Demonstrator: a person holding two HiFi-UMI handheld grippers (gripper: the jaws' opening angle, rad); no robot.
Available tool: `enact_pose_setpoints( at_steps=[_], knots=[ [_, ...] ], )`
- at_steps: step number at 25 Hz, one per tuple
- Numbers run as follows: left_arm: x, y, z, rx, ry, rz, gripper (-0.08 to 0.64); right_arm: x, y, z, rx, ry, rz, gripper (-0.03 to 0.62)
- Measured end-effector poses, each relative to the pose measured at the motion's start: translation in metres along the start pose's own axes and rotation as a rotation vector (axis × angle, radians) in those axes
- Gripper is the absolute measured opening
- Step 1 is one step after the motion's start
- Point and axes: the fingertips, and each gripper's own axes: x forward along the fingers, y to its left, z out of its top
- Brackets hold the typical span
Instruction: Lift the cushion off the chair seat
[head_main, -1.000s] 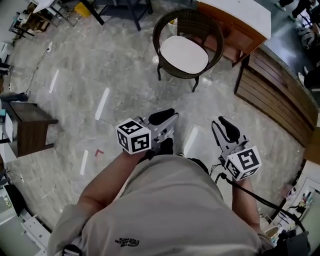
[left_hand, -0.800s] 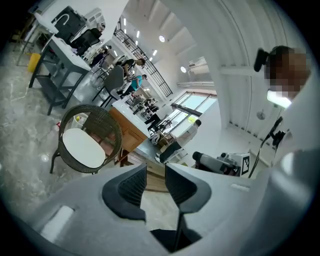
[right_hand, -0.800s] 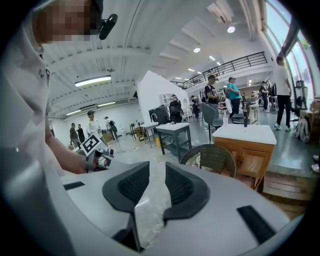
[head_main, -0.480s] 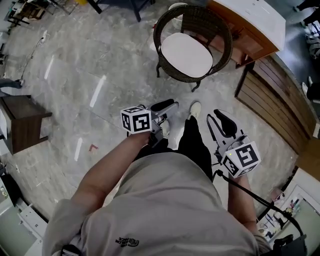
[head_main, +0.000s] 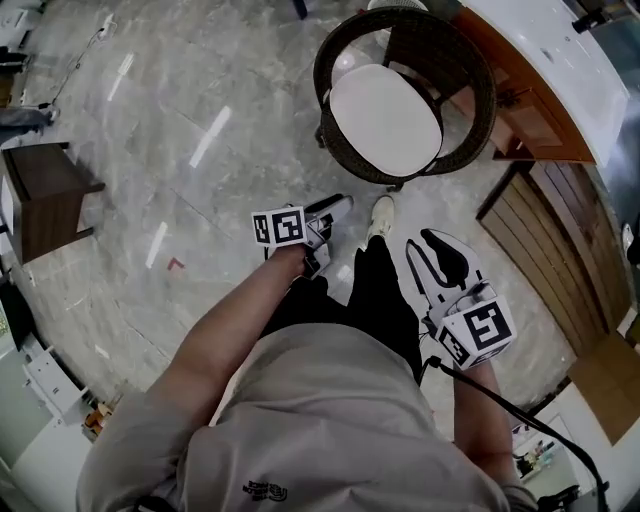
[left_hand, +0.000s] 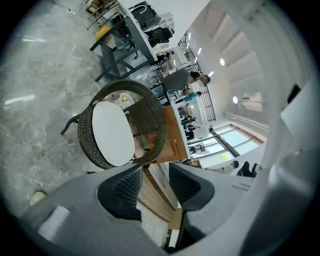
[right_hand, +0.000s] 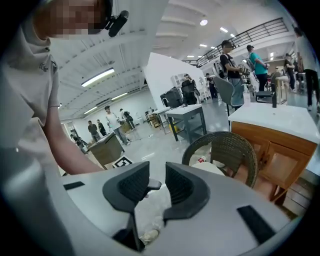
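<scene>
Room: glossy grey marble floor (head_main: 200, 90) with light streaks on it. Wicker chair (head_main: 478, 100) sits at the top of the head view, beside a wood counter (head_main: 540, 115) with a white top. Cushion (head_main: 385, 118) is a white oval lying flat on the chair seat, untouched.

Both tools are well short of the chair.
- Left tool (head_main: 335, 207): jaws opening, nothing between them.
- Right tool (head_main: 422, 240): jaws slightly apart, empty.

Head view only: dark side table (head_main: 45, 200) far left, 1 white shoe (head_main: 380, 215) between the tools.

Left gripper view only: railed gallery (left_hand: 192, 45) and windows past the chair.

Right gripper view only: big hall with people (right_hand: 107, 120), desks (right_hand: 187, 117) and ceiling strip lights. There the tool hides most of the cushion.
</scene>
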Motion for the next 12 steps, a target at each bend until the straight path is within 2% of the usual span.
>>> enact_pose_setpoints(
  at_steps=[4,12],
  knots=[
    [0.044,0.045,0.020,-0.057,-0.044,0.069,0.167,0.018,-0.038,-0.005,0.011,0.052,0.069,0.107],
    [0.117,0.132,0.044,-0.112,-0.078,0.166,0.200,0.052,-0.105,-0.041,-0.002,0.176,0.119,0.107]
  ],
)
